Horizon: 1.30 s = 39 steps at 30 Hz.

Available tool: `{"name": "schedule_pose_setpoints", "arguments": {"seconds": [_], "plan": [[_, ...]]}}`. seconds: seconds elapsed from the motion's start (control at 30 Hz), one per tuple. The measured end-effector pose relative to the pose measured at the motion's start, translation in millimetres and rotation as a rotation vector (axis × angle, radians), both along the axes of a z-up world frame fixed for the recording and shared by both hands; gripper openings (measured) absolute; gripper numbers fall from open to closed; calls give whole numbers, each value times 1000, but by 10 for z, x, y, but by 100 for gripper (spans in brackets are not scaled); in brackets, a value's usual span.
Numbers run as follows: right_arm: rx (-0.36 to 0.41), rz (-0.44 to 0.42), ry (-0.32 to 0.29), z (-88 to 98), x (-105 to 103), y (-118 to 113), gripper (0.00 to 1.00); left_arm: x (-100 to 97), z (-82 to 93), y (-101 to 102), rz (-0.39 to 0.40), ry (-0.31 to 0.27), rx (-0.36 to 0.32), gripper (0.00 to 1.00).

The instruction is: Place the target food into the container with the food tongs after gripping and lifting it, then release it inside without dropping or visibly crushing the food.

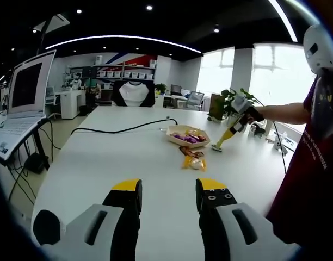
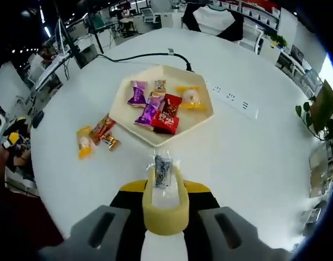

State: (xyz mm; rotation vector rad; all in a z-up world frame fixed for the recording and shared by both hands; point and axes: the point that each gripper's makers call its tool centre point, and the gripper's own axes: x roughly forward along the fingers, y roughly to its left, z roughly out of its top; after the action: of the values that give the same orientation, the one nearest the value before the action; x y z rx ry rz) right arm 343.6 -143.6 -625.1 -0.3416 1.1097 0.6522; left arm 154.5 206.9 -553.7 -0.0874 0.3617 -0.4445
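Right gripper (image 2: 165,215) holds the yellow food tongs (image 2: 165,204) between its jaws, so it's clamped on the tongs body. Tong tips are pressed together on a clear-wrapped candy with a dark centre (image 2: 163,169); the candy sits right at the tips, sticking out past them toward the tray. Whether it's lifted or touching the white table (image 2: 253,157) I can't tell from the right gripper view. It sits just short of the near edge of the tray, not over it.

Beige hexagonal tray (image 2: 125,117) holds two purple-wrapped candies (image 2: 137,92), a red-wrapped snack (image 2: 167,114), a yellow-wrapped round pastry (image 2: 191,98) and a small tan-wrapped piece (image 2: 160,86). Beside the tray on the table, apart from it: a yellow-wrapped snack (image 2: 84,142), a red-orange wrapped one (image 2: 103,128) and a small gold candy (image 2: 110,142), bunched together.

Black cable (image 2: 139,55) runs across the table behind the tray. Flush power socket strip (image 2: 232,98) is set in the tabletop past the tray.

Left gripper (image 1: 169,198) is low over the table, jaws apart, nothing between them. In the left gripper view the tray (image 1: 188,136) sits mid-table with the loose snacks (image 1: 193,159) nearer the camera, and a person's hand (image 1: 254,113) holds the other gripper, tongs (image 1: 225,137) pointing down beside the tray. Laptop (image 1: 22,103) on a stand at the table's edge.
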Motion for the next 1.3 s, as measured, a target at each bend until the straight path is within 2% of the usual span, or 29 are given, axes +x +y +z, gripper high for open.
{"name": "schedule_pose_setpoints", "arguments": {"seconds": [0.17,0.23,0.33,0.4,0.43,0.47,0.5,0.7,0.73,0.77,0.83,0.87,0.93,0.97,1.03,1.07,1.1,1.13,1.17,1.23,1.27,1.3], "plan": [[-40,40,66,-3,38,73,18,-6,-8,4,4,-3,-10,42],[-82,78,121,-15,41,87,17,-18,-28,14,9,-2,-17,42],[-138,108,154,-71,68,126,17,-34,-56,14,12,-1,-24,42],[-196,161,114,-62,132,140,16,-44,-74,15,15,1,-27,42],[-195,167,119,-88,114,202,16,-54,-84,26,20,0,-32,42],[-227,197,115,-87,126,181,15,-60,-91,35,24,0,-39,42],[-206,173,113,-98,129,229,15,-70,-108,53,27,2,-43,42],[-258,228,71,-106,69,188,15,-110,-155,136,51,6,-55,42],[-248,186,62,-110,61,185,15,-109,-158,134,51,7,-56,42],[-263,229,54,-115,29,174,15,-108,-160,130,50,6,-56,42],[-274,230,24,-122,-33,183,15,-106,-159,118,45,5,-55,42],[-292,274,-17,-118,-3,197,15,-102,-153,114,43,2,-55,42],[-291,258,-44,-118,-7,219,15,-98,-146,107,43,-2,-60,42],[-287,297,-95,-94,-17,255,15,-99,-148,104,42,-3,-60,42],[-198,251,-125,-96,-58,302,15,-106,-149,101,42,-5,-59,42],[-135,179,-98,-93,-87,301,15,-114,-151,100,43,-5,-61,42],[-15,64,-50,-94,-109,317,15,-129,-156,101,44,-4,-61,42],[52,-24,-6,-99,-112,279,16,-142,-163,108,46,-2,-58,42],[95,-46,-23,-96,-65,178,15,-161,-171,125,50,1,-56,42],[226,-227,24,-101,-55,100,15,-184,-167,151,56,2,-57,42],[316,-272,44,-101,-70,73,15,-191,-161,167,60,3,-56,42],[343,-296,47,-101,-62,53,14,-192,-157,174,62,3,-54,42]]}}
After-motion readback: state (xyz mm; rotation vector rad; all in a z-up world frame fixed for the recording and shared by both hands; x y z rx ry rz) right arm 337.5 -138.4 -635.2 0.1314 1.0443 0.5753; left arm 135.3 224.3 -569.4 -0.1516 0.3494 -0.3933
